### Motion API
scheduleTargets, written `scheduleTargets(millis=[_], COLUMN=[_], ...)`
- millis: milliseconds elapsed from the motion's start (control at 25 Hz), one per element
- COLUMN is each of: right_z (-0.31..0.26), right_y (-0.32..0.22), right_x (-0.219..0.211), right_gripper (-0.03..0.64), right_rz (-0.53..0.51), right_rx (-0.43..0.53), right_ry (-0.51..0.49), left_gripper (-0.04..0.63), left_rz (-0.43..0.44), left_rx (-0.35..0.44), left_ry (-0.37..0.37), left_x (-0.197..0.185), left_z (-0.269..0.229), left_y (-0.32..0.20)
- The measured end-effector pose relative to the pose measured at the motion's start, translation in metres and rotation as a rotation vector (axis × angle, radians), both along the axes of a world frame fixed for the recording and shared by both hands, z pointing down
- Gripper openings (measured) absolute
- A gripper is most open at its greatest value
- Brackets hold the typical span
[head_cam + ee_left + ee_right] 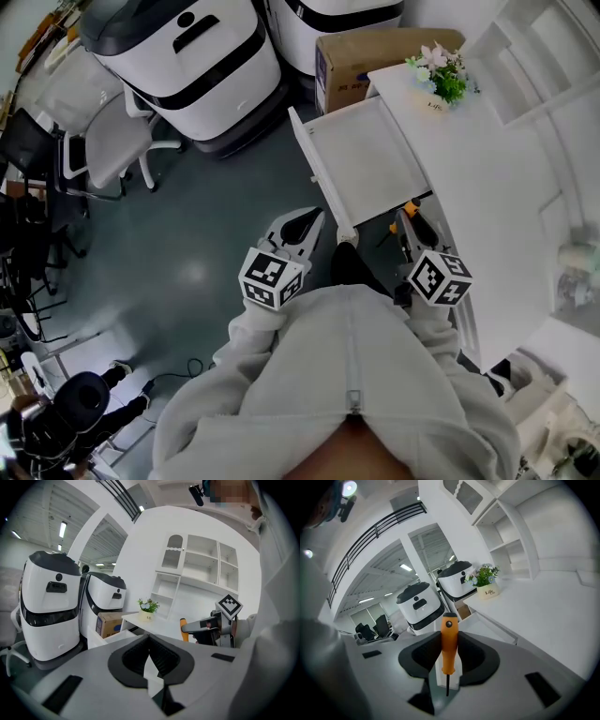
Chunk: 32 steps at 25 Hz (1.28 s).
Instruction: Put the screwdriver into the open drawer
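Right gripper (410, 223) clamps the orange handle of the screwdriver (449, 639), shaft pointing back between the jaws, probably for a tip-free drop; it's held just short of the pulled-out drawer (366, 159); left gripper (150, 654) jaws together, holding nothing, likely spare

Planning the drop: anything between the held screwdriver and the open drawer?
Bare. In the head view nothing stands between the screwdriver and the open drawer; the right gripper view agrees.
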State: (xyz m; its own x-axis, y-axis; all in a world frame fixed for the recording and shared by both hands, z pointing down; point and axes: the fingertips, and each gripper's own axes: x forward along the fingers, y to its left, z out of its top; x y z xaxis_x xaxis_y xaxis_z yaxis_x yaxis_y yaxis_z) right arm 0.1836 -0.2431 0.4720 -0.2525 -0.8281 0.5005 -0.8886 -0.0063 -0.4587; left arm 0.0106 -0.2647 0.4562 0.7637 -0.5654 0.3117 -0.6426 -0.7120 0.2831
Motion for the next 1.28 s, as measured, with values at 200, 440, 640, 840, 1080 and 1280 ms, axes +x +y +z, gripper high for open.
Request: scheduleTargets(millis=[200,440,640,840,1080,1280], right_z=[0.014,0.035,0.049,0.067,0.092,0.110], right_y=[-0.021,-0.044,-0.066,-0.088,-0.115,-0.140], right_x=[0.010,0.018,0.022,0.024,0.015,-0.002], right_gripper=[0.123,0.123,0.123,0.123,0.123,0.123], right_rz=[-0.027,-0.063,-0.100,-0.170,-0.263,-0.371], right_rx=[-0.035,-0.078,-0.088,-0.105,-0.150,-0.180], right_ry=[-0.006,-0.021,-0.008,0.061,0.085,0.079], left_gripper=[0.017,0.017,0.017,0.017,0.017,0.017], left_rz=[-0.017,-0.046,-0.080,-0.102,-0.151,-0.210], left_rx=[-0.022,-0.051,-0.072,-0.093,-0.119,-0.137], left_ry=[-0.009,-0.026,-0.045,-0.062,-0.082,-0.095], left_x=[0.013,0.025,0.026,0.029,0.026,0.023], left_z=[0.010,0.020,0.029,0.035,0.041,0.048], left_y=[-0.021,-0.036,-0.050,-0.059,-0.072,-0.083])
